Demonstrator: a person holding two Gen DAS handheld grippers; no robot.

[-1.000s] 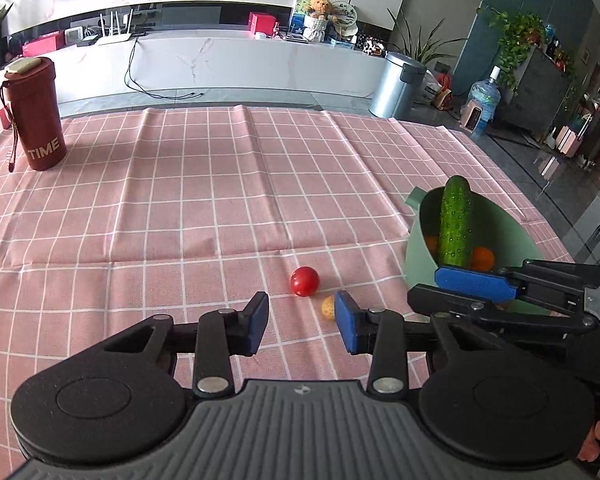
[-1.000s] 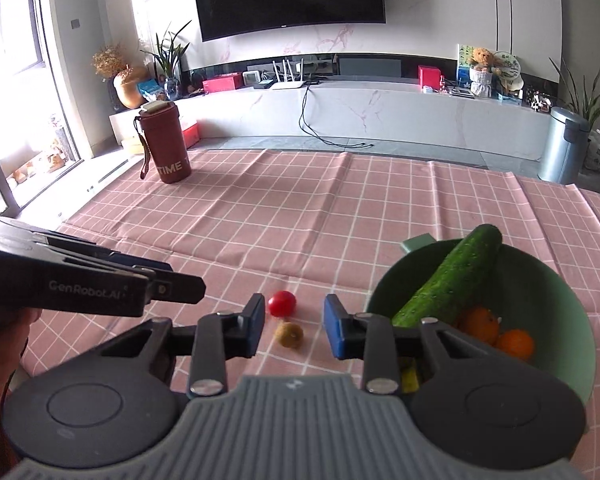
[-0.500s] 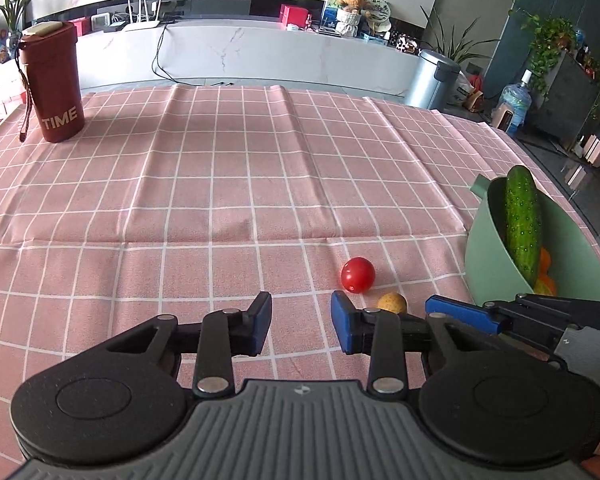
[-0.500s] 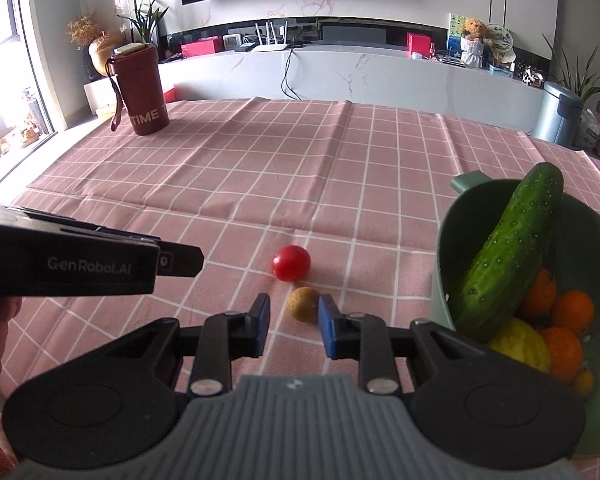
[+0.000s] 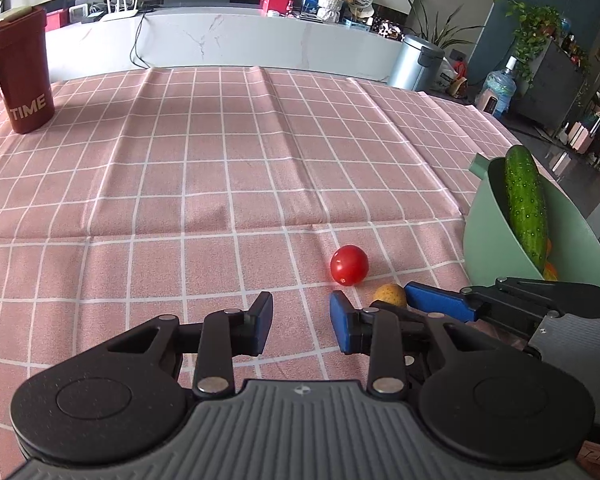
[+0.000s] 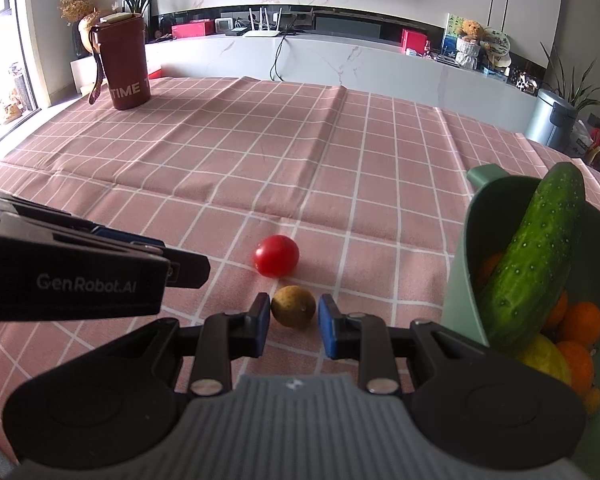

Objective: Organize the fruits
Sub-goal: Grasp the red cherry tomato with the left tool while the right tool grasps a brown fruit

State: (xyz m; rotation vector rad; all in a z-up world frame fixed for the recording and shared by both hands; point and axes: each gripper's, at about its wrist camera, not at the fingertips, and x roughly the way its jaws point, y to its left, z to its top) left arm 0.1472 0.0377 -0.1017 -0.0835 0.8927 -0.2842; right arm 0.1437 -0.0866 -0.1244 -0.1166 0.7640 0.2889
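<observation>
**Right gripper takes the last-but-1 loose fruit**

The right gripper [image 6: 294, 313] has its 2 blue pads [image 6: 260, 326] closed on the flanks of the small round yellow-brown fruit [image 6: 293, 306], which sits on the cloth with its far side past the pad tips. Gripping across the middle suits a ball this small: higher up, and I judge it would squirt out forward. The gripper slants down at the table, so the pads meet the fruit close to the cloth.

Just beyond the fruit, near but apart, lies the glossy red cherry tomato [image 6: 276, 255]. The left gripper [image 5: 300, 316] sits a little short of it and to one side. Its jaws have just been closing but stand apart, with only bare cloth between them. It looks lined up as the tomato's taker.

To the right stands the pale green plastic bowl [image 6: 460, 280], the likely home for both pieces. A long bumpy green cucumber [image 6: 536, 256] leans across it, 1 end propped over the rim, above several oranges [image 6: 584, 320] and a yellow lemon [image 6: 548, 360]. That cucumber covers much of the opening, so a drop probably has to go in beside it.

All of this rests on the pink checked tablecloth [image 5: 220, 180]. A dark red tumbler marked TIME [image 5: 24, 76] stands well apart at the far left corner.
</observation>
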